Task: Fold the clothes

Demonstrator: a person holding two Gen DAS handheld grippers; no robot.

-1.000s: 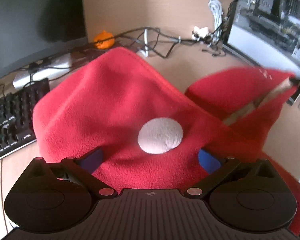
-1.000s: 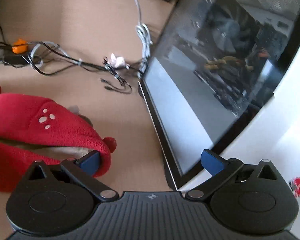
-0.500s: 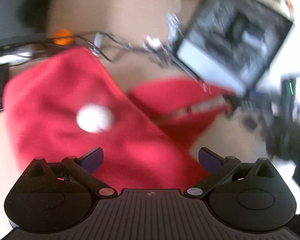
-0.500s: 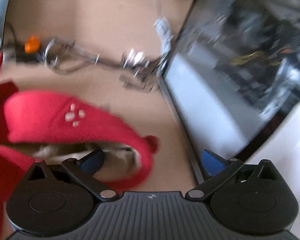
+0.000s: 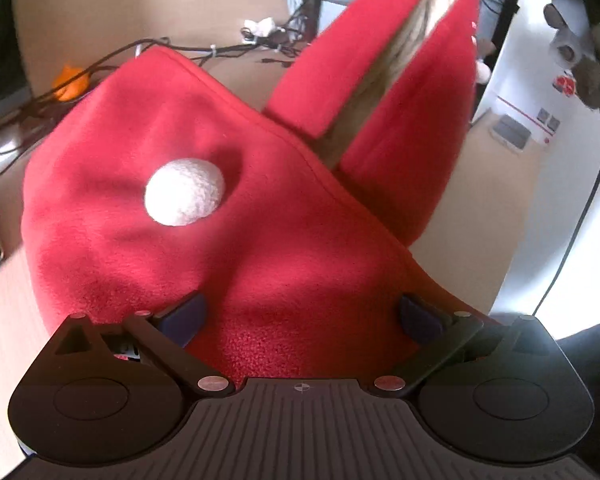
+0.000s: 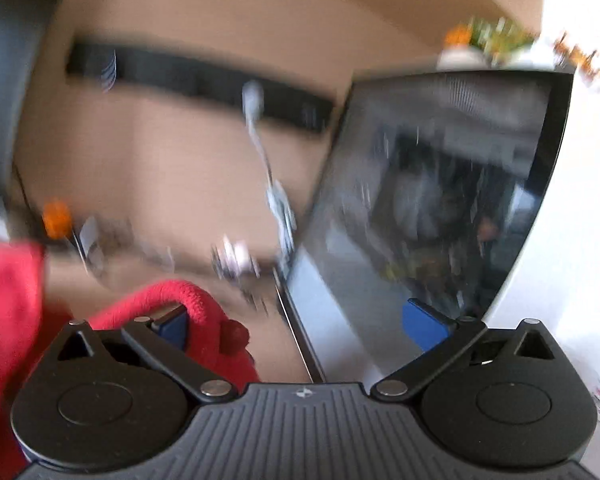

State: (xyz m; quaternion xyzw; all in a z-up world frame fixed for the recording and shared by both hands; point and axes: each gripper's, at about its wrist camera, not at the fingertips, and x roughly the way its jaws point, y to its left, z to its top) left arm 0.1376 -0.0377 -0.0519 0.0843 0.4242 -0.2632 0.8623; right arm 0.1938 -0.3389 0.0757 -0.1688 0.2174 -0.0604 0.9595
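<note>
Between the spread fingers of the left hand-held gripper [image 5: 302,314] lies the red fleece garment [image 5: 204,240], its white pom-pom [image 5: 184,191] just ahead of the tips; the blue pads stand wide apart with cloth bulging between them, so this tool grips nothing and merely rests over the fabric on the tabletop [image 5: 4,312]. Farther ahead and to the right of it, a lined flap of the same garment [image 5: 404,80] rises steeply off the surface. From the right wrist view, heavily blurred, the right hand-held gripper [image 6: 300,320] also shows its fingers far apart, yet a rolled red hem [image 6: 196,300] loops around the left finger [image 6: 172,326], apparently hooked there rather than pinched. Just ahead and to the right of it stands a dark glass panel [image 6: 440,200]. The step in hand looks like lifting one side of the garment to carry it over the body. Next, the raised flap likely needs to travel across toward the pom-pom side and be laid flat, while the left tool pins the base so the fleece does not slide.
</note>
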